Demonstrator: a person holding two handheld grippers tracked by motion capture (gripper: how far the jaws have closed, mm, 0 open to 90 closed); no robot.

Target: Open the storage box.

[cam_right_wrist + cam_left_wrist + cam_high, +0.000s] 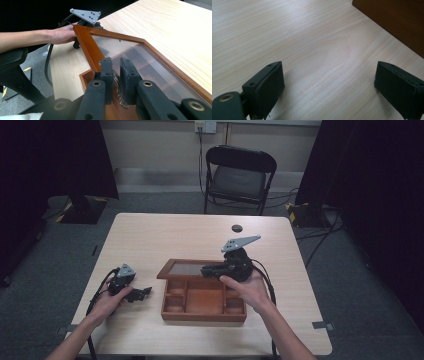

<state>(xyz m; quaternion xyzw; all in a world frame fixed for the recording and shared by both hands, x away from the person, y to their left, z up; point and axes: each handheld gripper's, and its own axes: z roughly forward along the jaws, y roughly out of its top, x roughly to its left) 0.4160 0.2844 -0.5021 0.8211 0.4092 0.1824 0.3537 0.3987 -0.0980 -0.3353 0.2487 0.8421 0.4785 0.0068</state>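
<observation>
While your right hand-held gripper (214, 270) pinched the small metal clasp (117, 88) on the front edge of the glass-paned lid (186, 268), the wooden box (203, 301) sat near the middle of the desk (165, 232), slightly toward your near side. You had the jaws closed almost together on that ornate clasp, as the right gripper view showed, with the lid's wooden frame (88, 47) lifted and tilted back over the far half of the box. Beneath it, the open compartments faced up: small cells at the left and right, a wider one between them.

Your left hand-held gripper (141, 293) lay low on the desk just left of the box, apart from it, your hand (111, 301) wrapped around its body. Its jaws stood wide apart and held nothing; in the left gripper view bare pale wood showed between the two black pads (265, 86), and the dark side wall of the box (397, 20) crossed the upper right corner.

A small dark round disc (236, 227) rested on the far part of the desk, well apart from the box. Beyond the far edge stood a black folding chair (239, 175).
</observation>
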